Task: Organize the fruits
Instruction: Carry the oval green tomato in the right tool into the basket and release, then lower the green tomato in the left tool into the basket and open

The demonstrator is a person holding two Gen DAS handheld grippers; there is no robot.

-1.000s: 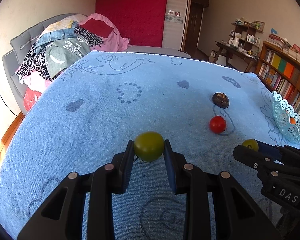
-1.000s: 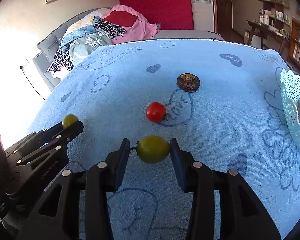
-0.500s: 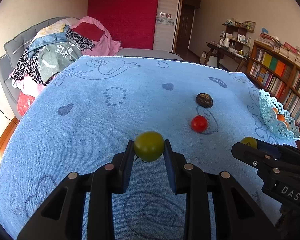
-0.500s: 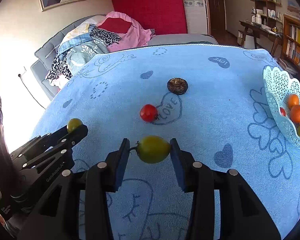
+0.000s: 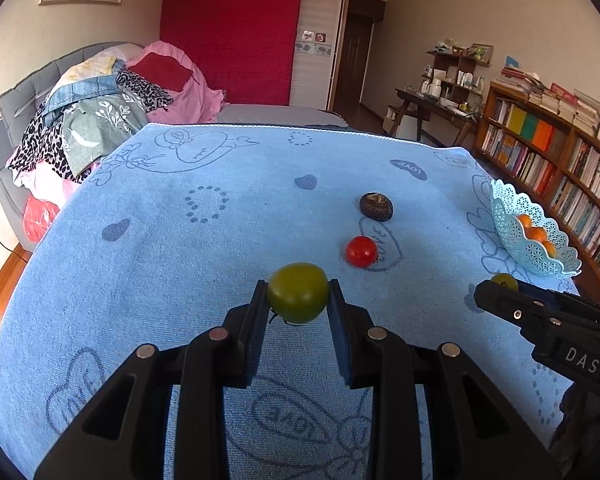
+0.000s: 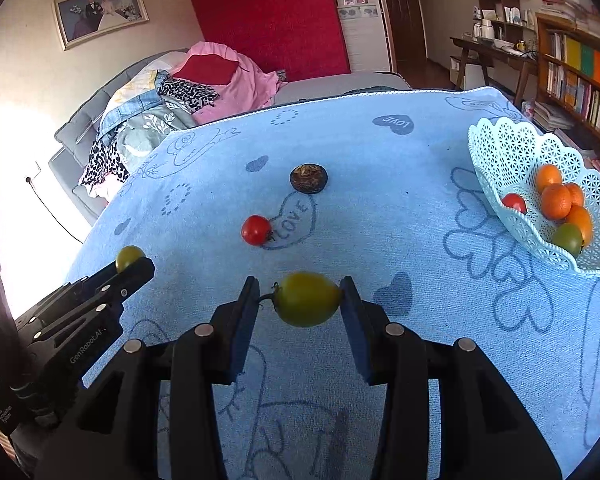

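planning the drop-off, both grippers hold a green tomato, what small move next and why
Probably carry the right hand-held gripper toward the basket at its right. Its green tomato is clamped clear of the cloth, and the basket already holds oranges, so that is likely where fruit goes. The left hand-held gripper could follow with its tomato.

Background only: red headboard panel (image 5: 230, 42) on the far wall. Left of it, a framed photo (image 6: 100, 14); below that, a clothes pile (image 5: 100, 120) on a grey sofa (image 5: 20, 92). Right of the panel: dark door (image 5: 356, 48), cluttered desk (image 5: 436, 106), then a full bookshelf (image 5: 548, 156). Blue printed towel (image 5: 220, 220) in front.
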